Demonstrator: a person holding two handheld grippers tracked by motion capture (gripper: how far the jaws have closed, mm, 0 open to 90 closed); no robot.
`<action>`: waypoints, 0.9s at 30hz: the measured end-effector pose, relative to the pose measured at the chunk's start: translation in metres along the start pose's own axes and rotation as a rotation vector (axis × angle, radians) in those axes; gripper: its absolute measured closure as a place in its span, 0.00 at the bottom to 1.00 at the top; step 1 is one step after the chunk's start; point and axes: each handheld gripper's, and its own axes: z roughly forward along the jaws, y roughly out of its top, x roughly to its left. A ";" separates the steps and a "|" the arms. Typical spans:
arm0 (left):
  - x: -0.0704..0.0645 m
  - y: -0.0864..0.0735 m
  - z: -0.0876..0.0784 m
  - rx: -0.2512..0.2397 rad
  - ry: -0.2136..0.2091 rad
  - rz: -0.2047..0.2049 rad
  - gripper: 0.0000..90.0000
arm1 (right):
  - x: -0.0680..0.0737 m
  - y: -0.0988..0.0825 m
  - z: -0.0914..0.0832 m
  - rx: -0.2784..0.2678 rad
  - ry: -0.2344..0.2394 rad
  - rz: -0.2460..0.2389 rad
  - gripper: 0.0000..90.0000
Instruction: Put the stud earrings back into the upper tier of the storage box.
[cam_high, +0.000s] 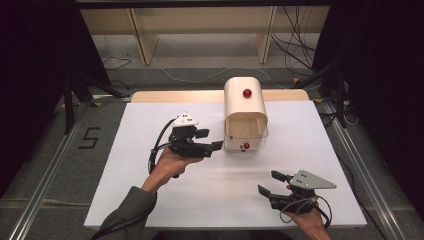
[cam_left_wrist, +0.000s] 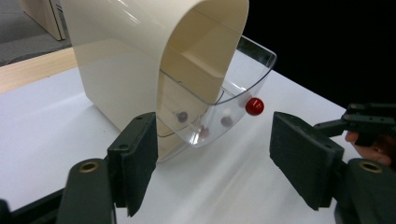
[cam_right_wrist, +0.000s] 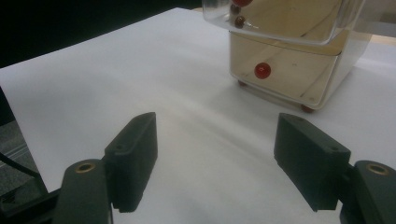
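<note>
- A cream bread-bin-shaped box (cam_high: 244, 112) with a clear roll-front lid (cam_high: 245, 134) sits at upper centre of the high view, on the white table (cam_high: 150, 200); a red knob (cam_high: 247, 93) shows on its rounded top and another red knob (cam_high: 246, 146) low on its front.
- The left gripper (cam_high: 210, 140), held in the person's left hand (cam_high: 170, 162), sits just left of the box's front; its jaws are spread apart and grip nothing.
- In the left gripper view the clear lid (cam_left_wrist: 224, 107) and its red knob (cam_left_wrist: 254, 106) lie between and beyond the jaws, not touching them.
- The right gripper (cam_high: 272, 183) rests at lower right of the high view, well apart from the box, jaws spread and empty.
- In the right gripper view the box (cam_right_wrist: 289, 56) is cut off by the top edge, at upper right.
- Small dark dots inside the clear lid are hard to make out.
- The table's far edge is bare wood (cam_high: 175, 96); beyond it, at top, stand pale wooden shelving (cam_high: 200, 30) and loose cables (cam_high: 295, 45) on a grey floor.
- A "5" marking (cam_high: 89, 137) lies on the floor at the left.
</note>
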 end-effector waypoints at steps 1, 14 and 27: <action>0.001 -0.002 -0.001 -0.004 0.003 0.003 0.34 | 0.000 0.000 0.000 0.001 0.001 0.001 0.34; 0.004 -0.022 -0.016 -0.039 0.040 0.040 0.27 | -0.002 0.000 0.000 -0.005 0.016 0.011 0.34; 0.005 -0.055 -0.035 -0.071 0.045 0.061 0.25 | -0.003 0.000 -0.001 -0.017 0.028 0.047 0.34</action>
